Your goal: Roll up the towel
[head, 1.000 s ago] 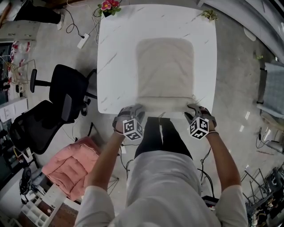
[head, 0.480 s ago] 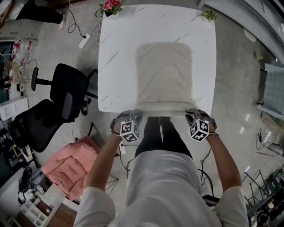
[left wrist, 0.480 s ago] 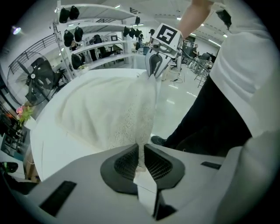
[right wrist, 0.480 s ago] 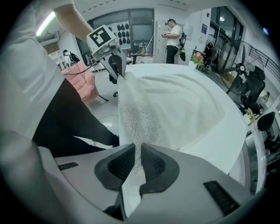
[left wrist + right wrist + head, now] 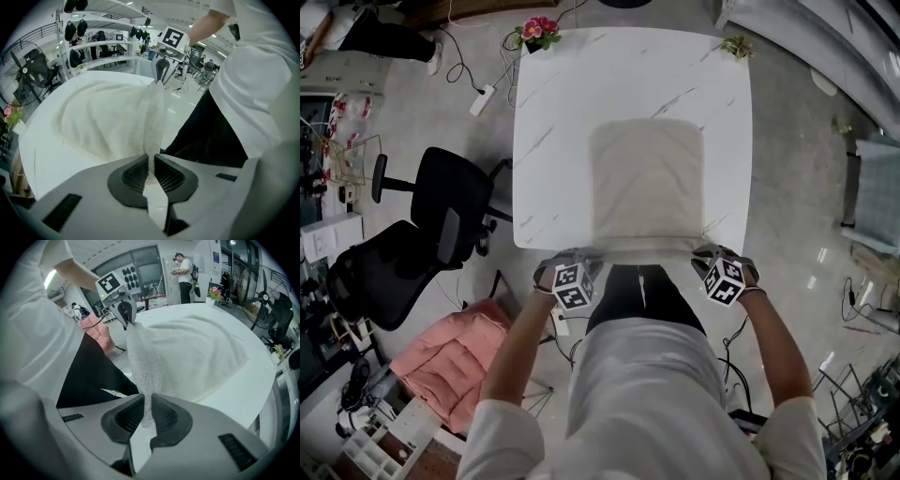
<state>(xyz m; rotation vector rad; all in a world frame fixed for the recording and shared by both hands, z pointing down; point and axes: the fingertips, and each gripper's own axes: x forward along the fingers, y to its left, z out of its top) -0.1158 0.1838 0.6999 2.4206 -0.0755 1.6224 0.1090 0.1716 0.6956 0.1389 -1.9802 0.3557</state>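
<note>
A cream towel point(image 5: 647, 178) lies flat on the white marble table point(image 5: 553, 112), its near edge at the table's front. My left gripper point(image 5: 592, 257) pinches the near left corner, and my right gripper point(image 5: 702, 251) pinches the near right corner. In the left gripper view the jaws point(image 5: 151, 161) grip the towel point(image 5: 108, 117), having just been closing on it, with the right gripper point(image 5: 161, 75) across the stretched edge. In the right gripper view the jaws point(image 5: 146, 405) clamp the towel point(image 5: 192, 350) after closing and easing slightly, with the left gripper point(image 5: 125, 315) opposite.
Two black office chairs point(image 5: 441, 206) stand left of the table, a pink cushion point(image 5: 441, 352) below them. A flower pot point(image 5: 536, 30) and a small plant point(image 5: 736, 45) mark the table's far corners. A person point(image 5: 185, 268) stands far off.
Both grippers have taken hold of the towel's near corners and risen a little. The near edge now hangs taut between them, lifted off the table's front.
</note>
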